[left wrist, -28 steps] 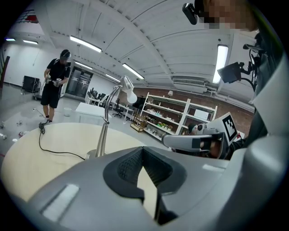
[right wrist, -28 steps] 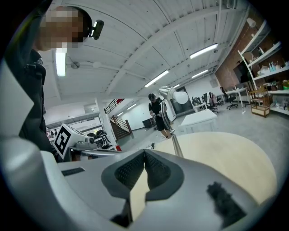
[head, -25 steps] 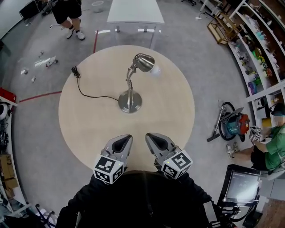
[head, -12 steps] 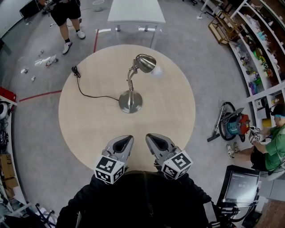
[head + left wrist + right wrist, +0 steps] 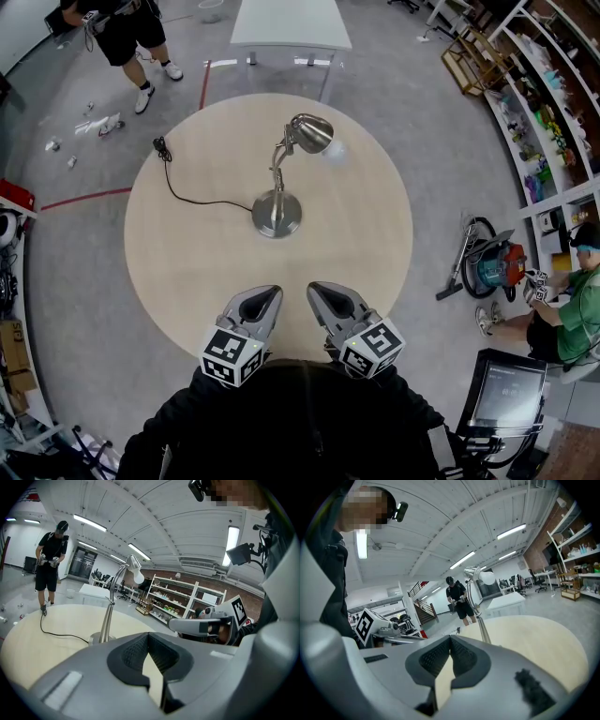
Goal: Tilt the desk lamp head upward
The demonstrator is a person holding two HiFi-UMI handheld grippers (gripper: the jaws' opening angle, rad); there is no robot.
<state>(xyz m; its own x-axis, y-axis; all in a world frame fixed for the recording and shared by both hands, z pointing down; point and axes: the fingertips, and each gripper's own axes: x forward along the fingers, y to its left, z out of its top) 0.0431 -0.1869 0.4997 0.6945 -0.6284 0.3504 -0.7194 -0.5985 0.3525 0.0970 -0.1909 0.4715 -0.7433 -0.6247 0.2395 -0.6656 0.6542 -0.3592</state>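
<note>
A brushed, silvery metal finish is shown on the desk lamp (image 5: 281, 178), pale matt wood on the round table (image 5: 187, 272), smooth grey plastic on both grippers

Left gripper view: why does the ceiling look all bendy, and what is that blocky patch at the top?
Left gripper view: a wide-angle lens bends the ceiling lights and darkens the corners; the blocky patch was laid over afterwards to hide a face. Right gripper view: same bending, same patch, top left. Head view: the shelves curve at the edge, the desk lamp looks sharp.
</note>
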